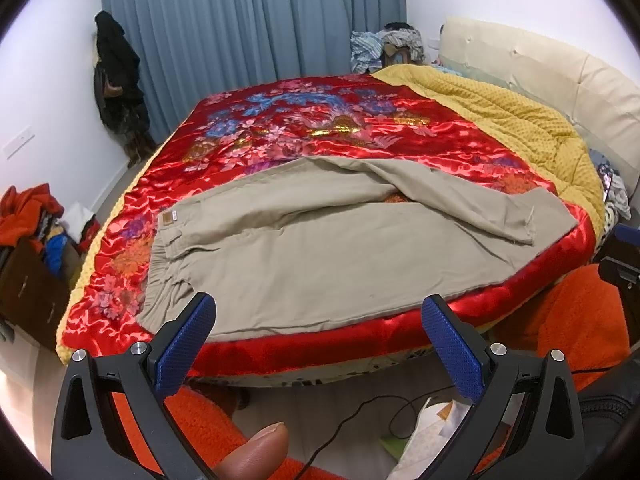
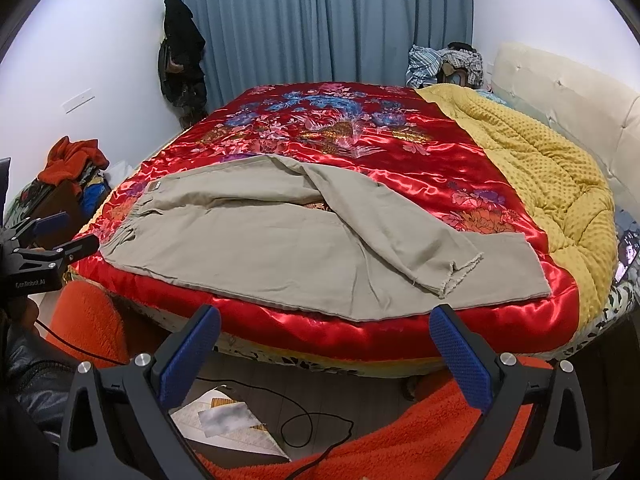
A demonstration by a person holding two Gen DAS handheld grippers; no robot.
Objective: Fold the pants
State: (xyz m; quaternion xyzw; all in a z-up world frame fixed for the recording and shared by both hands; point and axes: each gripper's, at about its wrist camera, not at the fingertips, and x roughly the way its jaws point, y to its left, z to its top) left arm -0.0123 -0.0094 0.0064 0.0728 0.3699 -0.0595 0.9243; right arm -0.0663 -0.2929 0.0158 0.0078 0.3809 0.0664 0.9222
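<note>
Khaki pants [image 1: 304, 256] near red quilt [image 1: 400, 336] edge

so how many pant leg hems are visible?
2. The upper leg's frayed hem lies draped diagonally across the lower leg; the lower leg's hem sits beyond it, nearer the yellow blanket. Both are on the khaki pants; none look hidden.

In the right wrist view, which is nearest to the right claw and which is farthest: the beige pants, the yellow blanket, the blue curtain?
From the right claw, nearest first:
1. Beige pants, spread on the red quilt, just ahead of the fingers.
2. Yellow blanket, farther back on the right side of the bed.
3. Blue curtain, on the far wall behind the bed.
</note>
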